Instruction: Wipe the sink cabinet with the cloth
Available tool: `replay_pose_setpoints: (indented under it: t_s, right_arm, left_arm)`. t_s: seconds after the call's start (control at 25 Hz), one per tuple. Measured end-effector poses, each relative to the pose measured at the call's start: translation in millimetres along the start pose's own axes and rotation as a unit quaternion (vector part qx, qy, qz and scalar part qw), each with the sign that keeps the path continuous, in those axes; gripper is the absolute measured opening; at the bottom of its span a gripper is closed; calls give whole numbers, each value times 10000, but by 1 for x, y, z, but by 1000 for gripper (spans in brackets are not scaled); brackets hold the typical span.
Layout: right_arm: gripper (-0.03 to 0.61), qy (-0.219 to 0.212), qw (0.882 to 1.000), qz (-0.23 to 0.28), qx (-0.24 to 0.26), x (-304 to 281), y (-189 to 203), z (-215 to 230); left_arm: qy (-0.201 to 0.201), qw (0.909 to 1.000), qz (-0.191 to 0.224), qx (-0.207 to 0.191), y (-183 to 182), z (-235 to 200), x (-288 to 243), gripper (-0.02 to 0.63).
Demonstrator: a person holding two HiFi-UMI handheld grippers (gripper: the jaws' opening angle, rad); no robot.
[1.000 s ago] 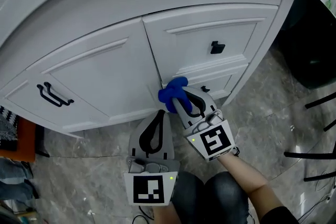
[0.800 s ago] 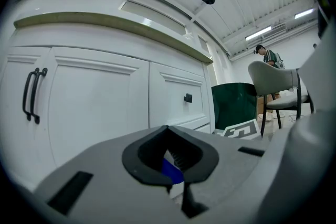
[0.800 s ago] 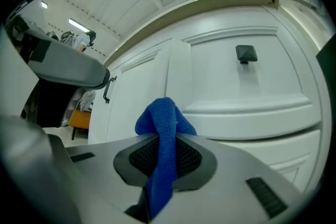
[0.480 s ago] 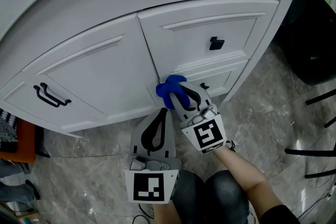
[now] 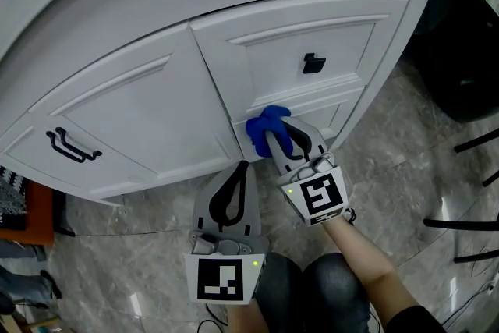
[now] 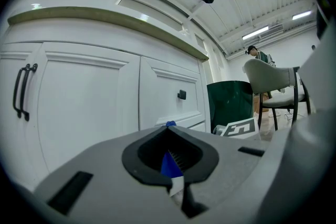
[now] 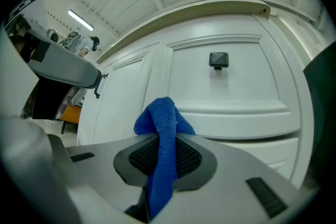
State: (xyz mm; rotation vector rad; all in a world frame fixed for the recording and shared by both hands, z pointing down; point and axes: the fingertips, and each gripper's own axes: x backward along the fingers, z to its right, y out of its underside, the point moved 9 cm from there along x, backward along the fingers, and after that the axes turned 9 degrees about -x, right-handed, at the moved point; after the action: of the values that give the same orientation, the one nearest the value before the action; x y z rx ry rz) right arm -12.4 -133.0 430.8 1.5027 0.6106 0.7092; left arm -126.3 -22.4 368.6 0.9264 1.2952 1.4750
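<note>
The white sink cabinet (image 5: 156,101) fills the upper head view, with a black bar handle (image 5: 74,146) on its left door and a black knob (image 5: 313,63) on the upper drawer. My right gripper (image 5: 274,138) is shut on a blue cloth (image 5: 267,127), whose bunched end touches the lower drawer front just right of the door's edge. In the right gripper view the blue cloth (image 7: 160,128) hangs through the closed jaws below the knob (image 7: 219,60). My left gripper (image 5: 240,166) is shut and points at the cabinet's base, a little left of the cloth.
A dark green bin (image 5: 460,51) stands right of the cabinet, also visible in the left gripper view as the bin (image 6: 231,105). Black chair legs (image 5: 468,230) cross the grey marble floor at the right. An orange item (image 5: 31,214) lies at the far left. The person's knees (image 5: 312,292) are below.
The right gripper has slid the cloth to the right along the cabinet front, closer to under the knob. The left gripper has stayed put.
</note>
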Motion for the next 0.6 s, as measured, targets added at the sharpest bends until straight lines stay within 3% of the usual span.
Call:
replay_pose_setpoints:
  t_s: [0.6]
  right_arm:
    - [57,576,9981,12,-196,21,0,40]
  left_arm:
    - [77,10000,-7,4,-1,5,-2,5]
